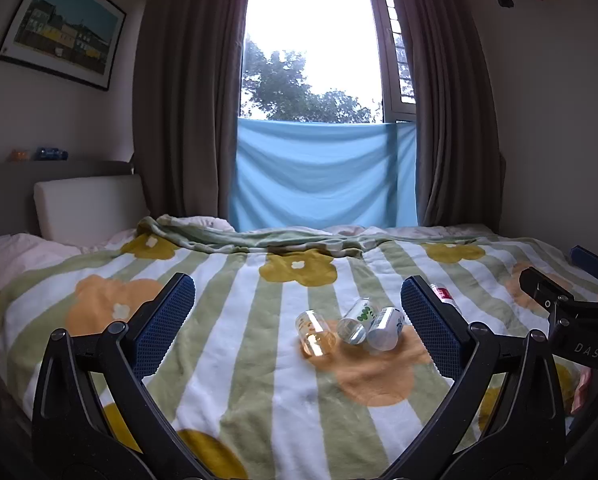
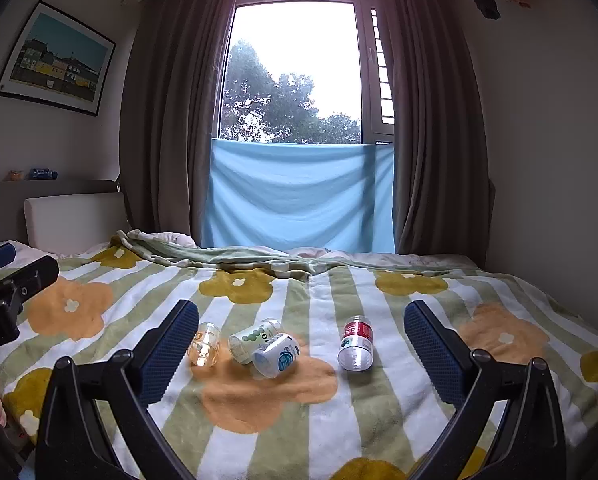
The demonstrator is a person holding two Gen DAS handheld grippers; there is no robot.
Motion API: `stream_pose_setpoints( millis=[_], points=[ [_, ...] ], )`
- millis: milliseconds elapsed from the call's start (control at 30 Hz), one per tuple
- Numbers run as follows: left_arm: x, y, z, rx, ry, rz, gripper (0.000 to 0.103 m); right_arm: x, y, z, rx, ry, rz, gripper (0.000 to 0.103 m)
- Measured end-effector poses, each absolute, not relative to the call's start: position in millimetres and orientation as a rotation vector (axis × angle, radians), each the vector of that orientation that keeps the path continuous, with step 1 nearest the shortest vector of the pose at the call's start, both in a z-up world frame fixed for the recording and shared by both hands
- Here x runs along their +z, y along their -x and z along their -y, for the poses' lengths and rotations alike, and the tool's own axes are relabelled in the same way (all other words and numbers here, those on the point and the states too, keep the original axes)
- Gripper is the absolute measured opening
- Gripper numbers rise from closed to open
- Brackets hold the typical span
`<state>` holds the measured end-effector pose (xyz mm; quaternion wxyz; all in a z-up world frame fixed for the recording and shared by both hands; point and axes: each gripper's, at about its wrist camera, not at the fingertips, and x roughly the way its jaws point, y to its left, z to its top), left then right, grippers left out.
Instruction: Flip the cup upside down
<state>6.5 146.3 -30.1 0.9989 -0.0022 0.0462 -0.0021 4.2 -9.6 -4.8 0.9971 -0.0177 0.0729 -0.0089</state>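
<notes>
Several clear plastic cups lie on their sides on the flowered blanket (image 2: pixel 259 420). From left to right there is an orange-printed cup (image 1: pixel 314 333) (image 2: pixel 205 345), a green-printed cup (image 1: pixel 357 320) (image 2: pixel 253 338), a blue-printed cup (image 1: pixel 385 327) (image 2: pixel 277 356), and apart to the right a red-labelled cup (image 2: pixel 356 343) (image 1: pixel 445 298). My left gripper (image 1: pixel 299 312) is open, hovering short of the cups with nothing between its fingers. My right gripper (image 2: pixel 301 340) is open too, framing the cups from above the bed's near side. Each gripper shows at the other view's edge.
The bed fills the lower half of both views, with a rumpled blanket fold (image 2: pixel 219 256) and white pillow (image 2: pixel 71 220) at the back left. Brown curtains (image 2: pixel 167 120), a blue cloth (image 2: pixel 299 196) under the window and walls bound the far side.
</notes>
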Motion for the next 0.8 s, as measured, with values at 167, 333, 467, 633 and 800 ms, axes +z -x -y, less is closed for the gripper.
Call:
stream_pose_setpoints(
  millis=[167, 333, 467, 633, 800],
  points=[
    [-29.1, -7.0, -145.2, -0.001, -0.005, -0.095, 0.103, -3.9, -2.5, 9.3, -0.02, 0.034, -0.148, 0.103],
    [-29.3, -6.9, -143.9, -0.004, -0.009, -0.094, 0.103, -1.5, -2.1, 10.6, -0.026, 0.04, -0.149, 0.103],
    [-29.6, -7.0, -143.8, -0.007, -0.009, -0.095, 0.103, -0.7, -1.8, 10.6, -0.027, 0.039, -0.149, 0.103],
    [-29.2, -7.1, -143.0, -0.003, -0.01, -0.092, 0.103, 0.5, -2.6, 10.9, -0.028, 0.039, -0.151, 0.103],
    [-30.4, -6.6, -143.3, -0.002, -0.012, -0.095, 0.103, -0.4, -2.1, 9.5, -0.03, 0.039, -0.15, 0.103]
  ],
)
